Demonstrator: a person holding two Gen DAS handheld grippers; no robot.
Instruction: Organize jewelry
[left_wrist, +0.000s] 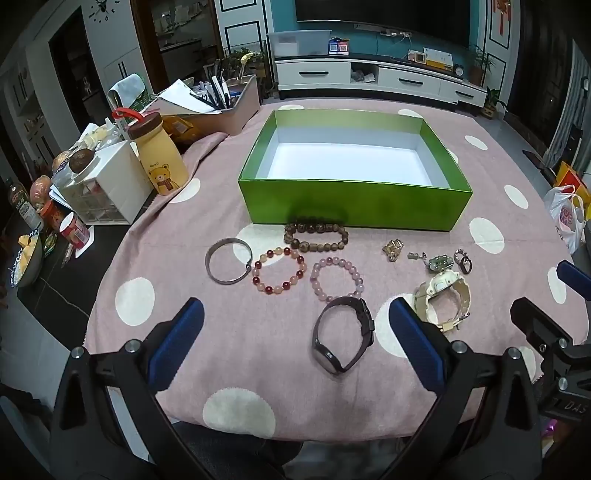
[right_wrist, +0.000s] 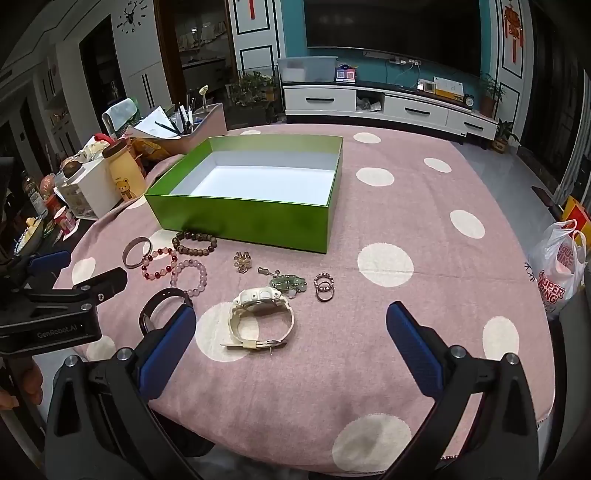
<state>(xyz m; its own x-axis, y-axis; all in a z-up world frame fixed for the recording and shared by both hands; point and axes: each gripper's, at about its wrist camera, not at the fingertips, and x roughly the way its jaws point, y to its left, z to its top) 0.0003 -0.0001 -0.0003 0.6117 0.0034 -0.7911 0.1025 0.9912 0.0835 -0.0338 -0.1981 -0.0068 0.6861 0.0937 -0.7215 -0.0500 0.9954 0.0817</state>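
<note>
An empty green box (left_wrist: 354, 201) (right_wrist: 240, 218) stands on the pink dotted tablecloth. In front of it lie a metal bangle (left_wrist: 228, 260), a red-pink bead bracelet (left_wrist: 279, 268), a brown bead bracelet (left_wrist: 316, 236), a lilac bead bracelet (left_wrist: 336, 277), a black band (left_wrist: 343, 334), a cream watch (left_wrist: 443, 295) (right_wrist: 260, 317), a gold charm (left_wrist: 392, 249), a green pendant (right_wrist: 290, 283) and rings (right_wrist: 324, 286). My left gripper (left_wrist: 295, 332) is open above the black band. My right gripper (right_wrist: 291, 332) is open, with the cream watch between its fingers' line.
At the left edge stand a yellow bear bottle (left_wrist: 160, 157), a white drawer unit (left_wrist: 107, 190), a pen holder (left_wrist: 229, 103) and food items. A plastic bag (right_wrist: 557, 266) hangs at the right. The table's near edge (right_wrist: 332, 465) is just below the grippers.
</note>
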